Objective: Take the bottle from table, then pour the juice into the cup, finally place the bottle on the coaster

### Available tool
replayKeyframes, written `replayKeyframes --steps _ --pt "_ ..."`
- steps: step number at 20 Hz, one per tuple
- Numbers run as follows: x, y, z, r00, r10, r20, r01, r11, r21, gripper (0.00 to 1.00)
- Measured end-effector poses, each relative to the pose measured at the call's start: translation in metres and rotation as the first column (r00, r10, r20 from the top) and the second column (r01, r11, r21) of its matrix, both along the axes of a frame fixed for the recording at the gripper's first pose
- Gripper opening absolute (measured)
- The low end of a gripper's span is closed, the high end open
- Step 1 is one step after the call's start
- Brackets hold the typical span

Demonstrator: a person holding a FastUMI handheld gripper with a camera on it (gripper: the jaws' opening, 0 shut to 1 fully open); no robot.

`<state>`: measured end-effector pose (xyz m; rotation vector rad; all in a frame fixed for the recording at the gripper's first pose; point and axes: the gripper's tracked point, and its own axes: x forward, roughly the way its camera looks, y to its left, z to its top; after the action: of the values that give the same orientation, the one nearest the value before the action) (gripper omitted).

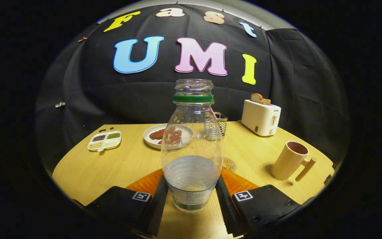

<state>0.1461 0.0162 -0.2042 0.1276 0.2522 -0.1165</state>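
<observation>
A pale wooden table (111, 166) carries everything, backed by the black cloth wall of the booth. Closest and biggest on it is the clear plastic bottle (191, 146), uncapped, with a green ring round its neck and a clear liquid filling roughly its lower third; it stands upright between the two fingers of the gripper (191, 196), and both fingers press against its lower sides, pinching it just above the label band. Whether its base touches the tabletop or is just above it I cannot tell. Beyond the right finger, well apart from the bottle, stands the cream cup (289, 160), upright, with a stick-like handle pointing toward the near right. Farther back on that side is a white toaster (260, 118) with bread poking out of its slots. Behind the bottle lies a white plate (154, 136) with reddish pieces on it, and beside that a small wire basket (220, 124). To the far left sits a white divided dish (104, 140) holding grains. Smallest, the round coaster (229, 164) peeks out just behind the bottle's right side, partly hidden by it.
</observation>
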Motion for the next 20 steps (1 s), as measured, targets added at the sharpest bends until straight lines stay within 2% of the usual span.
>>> replayKeyframes --steps 4,8,15,18,20 --pt "-0.007 -0.014 0.022 1.000 -0.003 0.016 0.001 0.990 0.141 0.75" --pt "-0.010 -0.031 0.045 1.000 0.009 0.029 -0.018 0.951 0.309 0.75" --pt "-0.008 -0.053 0.062 0.999 0.051 0.016 -0.051 0.833 0.550 0.75" --pt "-0.004 -0.058 0.063 0.998 0.070 0.001 -0.054 0.772 0.633 0.75" --pt "-0.002 -0.059 0.057 0.997 0.079 -0.018 -0.044 0.718 0.695 0.75"
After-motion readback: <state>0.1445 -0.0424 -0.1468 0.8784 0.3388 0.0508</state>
